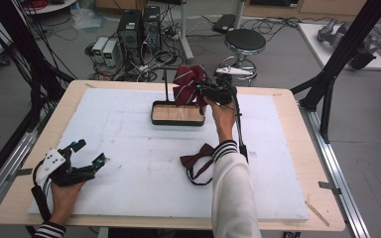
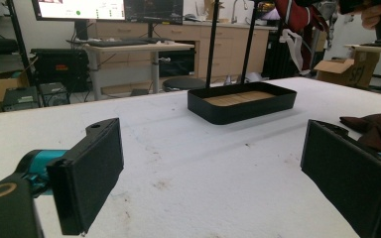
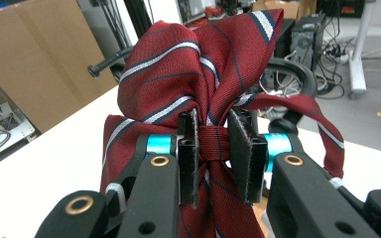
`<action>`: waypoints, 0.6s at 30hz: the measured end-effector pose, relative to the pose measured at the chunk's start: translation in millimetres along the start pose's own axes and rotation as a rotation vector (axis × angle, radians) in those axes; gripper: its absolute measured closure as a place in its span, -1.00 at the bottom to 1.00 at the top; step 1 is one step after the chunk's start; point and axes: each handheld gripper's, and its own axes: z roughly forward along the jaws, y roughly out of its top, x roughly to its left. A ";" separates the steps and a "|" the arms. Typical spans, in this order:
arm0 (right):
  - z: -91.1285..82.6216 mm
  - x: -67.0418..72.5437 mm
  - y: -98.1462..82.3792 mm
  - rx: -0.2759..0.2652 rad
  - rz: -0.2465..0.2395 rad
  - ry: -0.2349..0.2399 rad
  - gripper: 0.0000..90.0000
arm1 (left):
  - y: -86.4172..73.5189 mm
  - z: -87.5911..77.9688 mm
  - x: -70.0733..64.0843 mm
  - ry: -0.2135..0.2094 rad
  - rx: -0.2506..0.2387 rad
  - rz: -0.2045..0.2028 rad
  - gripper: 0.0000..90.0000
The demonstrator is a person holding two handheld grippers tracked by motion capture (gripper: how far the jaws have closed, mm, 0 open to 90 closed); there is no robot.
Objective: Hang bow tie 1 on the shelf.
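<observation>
left gripper [image 1: 87, 153]: rests low at the near left edge of the desk [image 1: 129, 148], jaws wide apart with nothing between them; it looks parked out of the way while the other hand works.
plain bow tie [image 1: 198, 163]: dark red, lies flat on the white pad near the right sleeve, apart from both grippers, probably waiting its turn.
right gripper [image 3: 213, 153]: held up beyond the plain bow tie, jaws clamped on the centre knot of the striped bow tie [image 3: 178, 74], so the wings hang free on either side.
tray [image 1: 177, 113]: black, wood-floored, upright post at its back; the striped bow tie hangs over its far right corner, seemingly about to be lowered in or hung on the post.
</observation>
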 end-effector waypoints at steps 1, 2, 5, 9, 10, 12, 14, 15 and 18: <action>-0.1 -0.5 -0.1 0.001 -0.002 0.001 0.67 | 0.0 0.2 0.1 -0.001 -0.001 0.001 -0.78; -0.2 -0.5 -0.1 0.004 -0.001 0.001 0.67 | 0.0 0.2 0.1 -0.001 -0.001 0.001 -0.78; 0.4 -0.8 -0.8 0.020 -0.005 -0.001 0.67 | 0.0 0.1 0.0 -0.001 0.000 0.001 -0.78; 0.9 -1.5 -1.7 0.035 0.000 -0.002 0.67 | 0.0 0.0 0.0 -0.001 0.000 0.001 -0.78; 0.9 -1.6 -1.8 0.037 -0.002 -0.004 0.67 | 0.0 0.0 0.0 -0.001 -0.001 0.001 -0.78; 1.0 -2.0 -1.9 0.041 -0.008 -0.007 0.67 | 0.0 0.0 0.0 -0.001 0.000 0.001 -0.78; 1.0 -2.0 -2.1 0.048 -0.008 -0.010 0.67 | 0.0 0.0 0.1 -0.002 0.000 0.001 -0.78; 0.9 -2.2 -2.1 0.047 -0.006 -0.011 0.67 | 0.0 0.0 0.0 -0.001 -0.001 -0.001 -0.78; 0.9 -2.3 -2.1 0.045 -0.009 -0.015 0.67 | 0.0 0.0 0.0 -0.002 0.000 0.001 -0.78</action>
